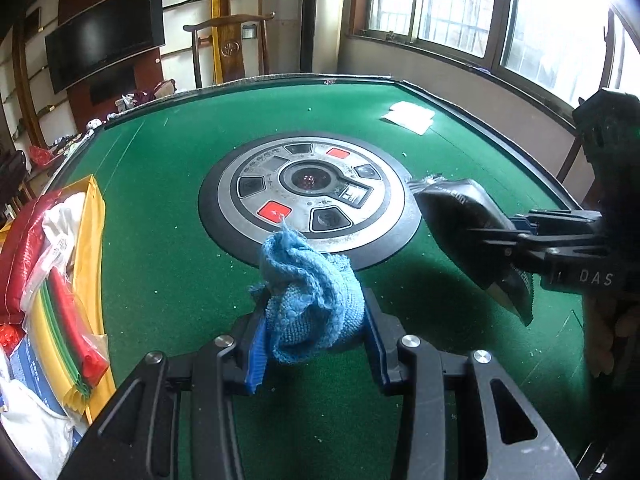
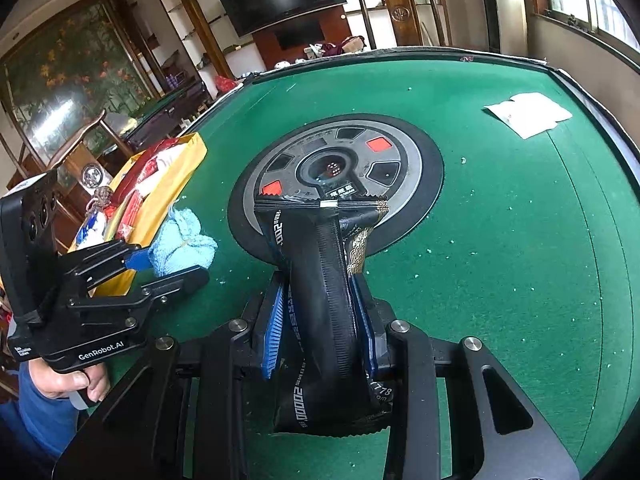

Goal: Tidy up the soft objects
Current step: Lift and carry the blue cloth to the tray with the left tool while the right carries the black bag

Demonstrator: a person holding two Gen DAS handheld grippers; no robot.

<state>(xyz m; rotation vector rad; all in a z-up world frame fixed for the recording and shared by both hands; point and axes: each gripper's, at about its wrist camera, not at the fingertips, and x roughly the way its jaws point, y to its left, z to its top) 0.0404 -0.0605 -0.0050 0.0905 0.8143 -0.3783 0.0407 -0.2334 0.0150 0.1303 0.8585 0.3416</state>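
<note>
— Yellow plastic at the far left: what lies there?

— Yellow tray (image 1: 94, 240) on the left edge of the green felt table (image 1: 168, 240), packed with red packages (image 1: 24, 248), a white cloth bundle (image 1: 62, 212) and a clear bag of red, green and yellow strips (image 1: 68, 336).

— Next along?

— Left gripper (image 1: 316, 332), just right of the tray. Its blue-padded jaws are clamped on a crumpled blue cloth (image 1: 308, 296), which bulges up and forward between them. From the right wrist view the cloth (image 2: 184, 244) sits close beside the tray's wall (image 2: 176, 184); whether it rests on the felt I cannot tell. A hand (image 2: 76, 384) grips the handle below.

— And in the middle?

— Round grey control panel (image 1: 310, 196) set into the table's centre, with two red buttons and a dome over dice.

— Further right?

— Right gripper (image 2: 320, 320), clenched on a black foil pouch (image 2: 336, 292) with white lettering and gold patterning. The pouch stands lengthwise between the pads, its crimped top edge reaching over the panel's near rim. In the left wrist view the pouch (image 1: 464, 224) hangs off the felt, to the right of the panel.

— Anything beyond?

— White paper (image 2: 528, 114) lying flat near the far right corner, well apart from both grippers.
</note>
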